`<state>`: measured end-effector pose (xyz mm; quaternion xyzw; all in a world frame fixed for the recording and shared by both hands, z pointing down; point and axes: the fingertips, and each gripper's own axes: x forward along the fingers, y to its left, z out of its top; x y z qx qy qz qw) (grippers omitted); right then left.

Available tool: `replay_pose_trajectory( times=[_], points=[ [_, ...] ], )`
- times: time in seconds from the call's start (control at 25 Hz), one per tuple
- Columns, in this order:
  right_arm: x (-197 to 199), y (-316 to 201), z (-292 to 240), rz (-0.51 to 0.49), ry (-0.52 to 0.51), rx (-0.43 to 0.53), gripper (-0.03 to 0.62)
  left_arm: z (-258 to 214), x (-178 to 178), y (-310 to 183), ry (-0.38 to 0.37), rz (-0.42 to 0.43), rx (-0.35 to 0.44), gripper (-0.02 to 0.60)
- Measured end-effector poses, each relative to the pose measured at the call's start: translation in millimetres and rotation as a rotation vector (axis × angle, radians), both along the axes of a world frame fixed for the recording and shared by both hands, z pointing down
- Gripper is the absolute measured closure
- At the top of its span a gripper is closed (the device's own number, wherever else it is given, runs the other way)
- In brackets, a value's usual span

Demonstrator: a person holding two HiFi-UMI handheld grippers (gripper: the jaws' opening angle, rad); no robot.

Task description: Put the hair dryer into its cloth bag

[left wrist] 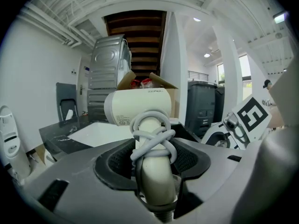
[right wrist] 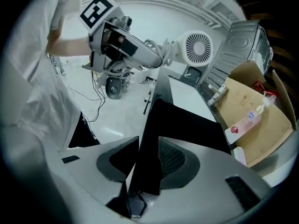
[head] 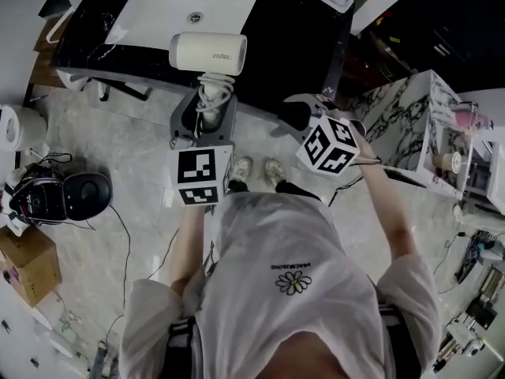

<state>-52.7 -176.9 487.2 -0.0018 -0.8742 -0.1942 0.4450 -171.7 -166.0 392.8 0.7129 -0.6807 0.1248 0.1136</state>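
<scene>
Left gripper (left wrist: 154, 162) has its jaws clamped on the handle of the hair dryer (left wrist: 138, 107), and the right gripper (right wrist: 145, 164) is pinching a fold of the black cloth bag (right wrist: 187, 129), so both tools are loaded. Dryer's held out over the dark counter (head: 300, 46), just in front of the white basin (head: 158, 14), barrel sideways on top, well apart from the bag.

Now, the trouble I'd watch for: that bag looks pinched flat at one edge, no open mouth showing, so the barrel could just shove cloth around rather than slide in. The grip sits low on the handle too, so the heavy head might swing in the jaws. And the grey cord (left wrist: 152, 141), knotted in loops round the handle, could catch on the bag's rim.

As for the dryer itself: cream-white, stubby barrel, small label on its side, cord bundled tight.
</scene>
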Motion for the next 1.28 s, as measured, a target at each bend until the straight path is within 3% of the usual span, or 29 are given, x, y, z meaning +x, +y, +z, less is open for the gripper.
replay_pose_trajectory(
  times=[0.56, 0.8, 1.28],
  points=[
    [5, -8, 25, -0.004, 0.110, 0.021, 0.519, 16, -1, 12, 0.031, -0.022, -0.022, 0.345],
    [6, -12, 19, 0.017, 0.091, 0.045, 0.566, 15, 0, 13, 0.029, -0.020, -0.022, 0.345],
    [3, -40, -32, 0.097, -0.056, 0.095, 0.572, 18, 14, 16, -0.004, 0.025, -0.057, 0.345]
  ],
)
